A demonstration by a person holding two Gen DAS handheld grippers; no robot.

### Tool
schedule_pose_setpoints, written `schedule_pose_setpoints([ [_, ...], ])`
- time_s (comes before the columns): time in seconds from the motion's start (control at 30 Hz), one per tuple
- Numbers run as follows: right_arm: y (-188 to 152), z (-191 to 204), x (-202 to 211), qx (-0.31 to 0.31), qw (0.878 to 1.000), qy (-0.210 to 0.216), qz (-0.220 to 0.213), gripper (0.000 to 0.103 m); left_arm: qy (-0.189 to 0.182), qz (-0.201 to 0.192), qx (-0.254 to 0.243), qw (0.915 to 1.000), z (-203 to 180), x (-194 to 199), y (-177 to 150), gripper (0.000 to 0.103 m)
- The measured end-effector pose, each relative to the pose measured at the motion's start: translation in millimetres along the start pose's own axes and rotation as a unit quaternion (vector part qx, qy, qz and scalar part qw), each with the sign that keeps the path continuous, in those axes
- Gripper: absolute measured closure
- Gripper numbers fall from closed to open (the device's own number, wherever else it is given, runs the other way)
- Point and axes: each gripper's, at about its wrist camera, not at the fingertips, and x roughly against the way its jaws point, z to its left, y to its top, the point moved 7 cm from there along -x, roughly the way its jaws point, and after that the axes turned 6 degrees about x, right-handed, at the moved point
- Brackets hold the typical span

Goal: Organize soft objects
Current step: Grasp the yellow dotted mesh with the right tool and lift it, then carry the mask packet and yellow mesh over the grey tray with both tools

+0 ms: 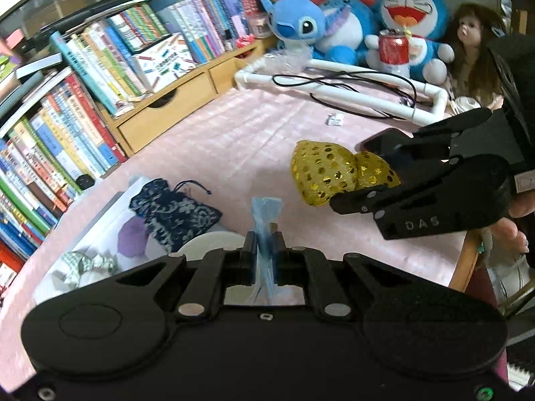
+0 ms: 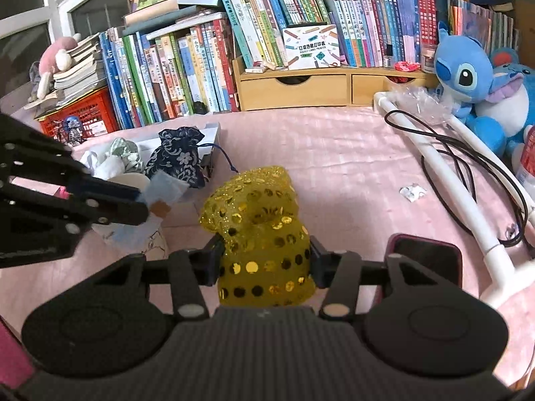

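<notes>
My right gripper [image 2: 265, 254] is shut on a yellow sequin pouch [image 2: 257, 200], lifted above the pink tablecloth [image 2: 334, 153]. In the left wrist view that gripper [image 1: 351, 177] comes in from the right with the yellow pouch [image 1: 321, 170] sticking out past its fingertips. My left gripper [image 1: 264, 240] is shut on a thin light-blue cloth piece [image 1: 265, 214], which stands up between the pads. Seen from the right wrist, the left gripper [image 2: 143, 200] holds that blue piece [image 2: 167, 187] at the left. A dark blue floral drawstring pouch [image 1: 177, 214] lies in a white box [image 2: 214, 130].
The white box also holds a green-white cloth bundle [image 2: 125, 152]. A white pipe frame [image 1: 334, 67] with a black cable [image 2: 444, 153] lies at the far right. Blue plush toys [image 1: 301, 23], a doll [image 1: 471, 33], books and wooden drawers [image 2: 294, 90] line the back. A phone [image 2: 424, 257] lies under my right gripper.
</notes>
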Motion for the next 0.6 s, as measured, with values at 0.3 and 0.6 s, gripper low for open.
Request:
schedule_pose_setpoints([
  [0.3, 13.0, 13.3, 3.9, -0.004, 1.0, 0.005, -0.005, 0.05, -0.022, -0.018, 0.04, 0.9988, 18.7, 14.8, -5.9, 0.095],
  [0.6, 26.0, 31.3, 7.2, 0.007, 1.0, 0.009, -0.014, 0.05, -0.045, -0.036, 0.074, 0.9956, 29.4, 22.7, 1.0, 0.095],
])
